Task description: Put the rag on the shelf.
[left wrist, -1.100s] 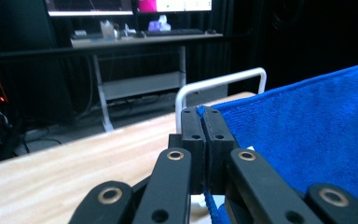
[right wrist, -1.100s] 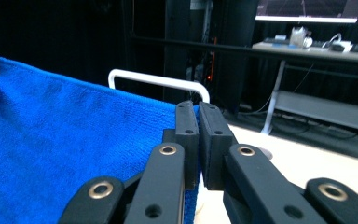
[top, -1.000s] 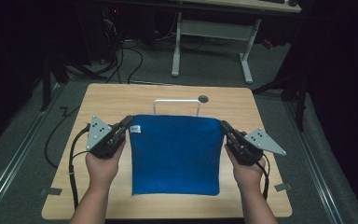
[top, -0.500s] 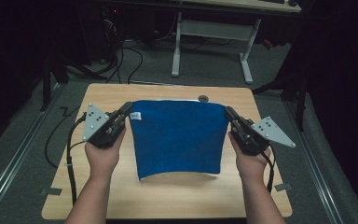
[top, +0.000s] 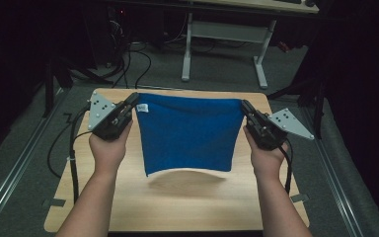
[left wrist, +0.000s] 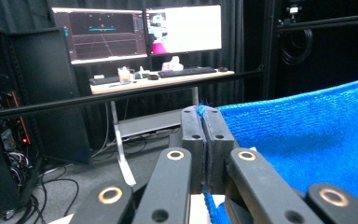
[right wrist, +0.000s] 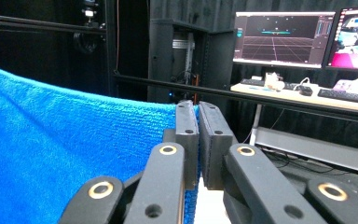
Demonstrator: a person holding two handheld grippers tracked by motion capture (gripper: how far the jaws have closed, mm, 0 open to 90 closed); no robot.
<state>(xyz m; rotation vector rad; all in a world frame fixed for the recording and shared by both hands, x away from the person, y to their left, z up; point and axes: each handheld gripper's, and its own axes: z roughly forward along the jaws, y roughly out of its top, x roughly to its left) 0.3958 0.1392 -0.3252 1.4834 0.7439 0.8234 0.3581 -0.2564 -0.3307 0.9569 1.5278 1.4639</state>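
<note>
A blue towel [top: 187, 131] hangs in the air above the wooden worktop [top: 128, 207], stretched between the two tools by its upper corners. The left tool [top: 133, 100] is clamped on the towel's upper left corner, just beside a small white label [top: 142, 108] sewn at that edge. The right tool [top: 245, 106] is clamped on the upper right corner. The top hem runs nearly taut from one tool to the other, and the cloth narrows slightly toward its lower edge, which curls free above the worktop and casts a soft shadow [top: 185, 178] on the wood below it.

In the left gripper view the two black jaws are pressed together with blue fabric pinched between them, and the towel [left wrist: 307, 140] spreads away to the right. In the right gripper view the jaws likewise grip the cloth edge, and the towel [right wrist: 65, 149] spreads to the left.

Each hand [top: 109, 148] holds its tool from beneath, the right hand [top: 266, 155] mirroring the left. Beyond the worktop stands a white-framed desk [top: 227, 32] carrying monitors [left wrist: 140, 30] and a keyboard [left wrist: 184, 72]; small items beside the keyboard are too blurred to name, perhaps a cup among them. Cables [top: 128, 64] lie on the grey floor.
</note>
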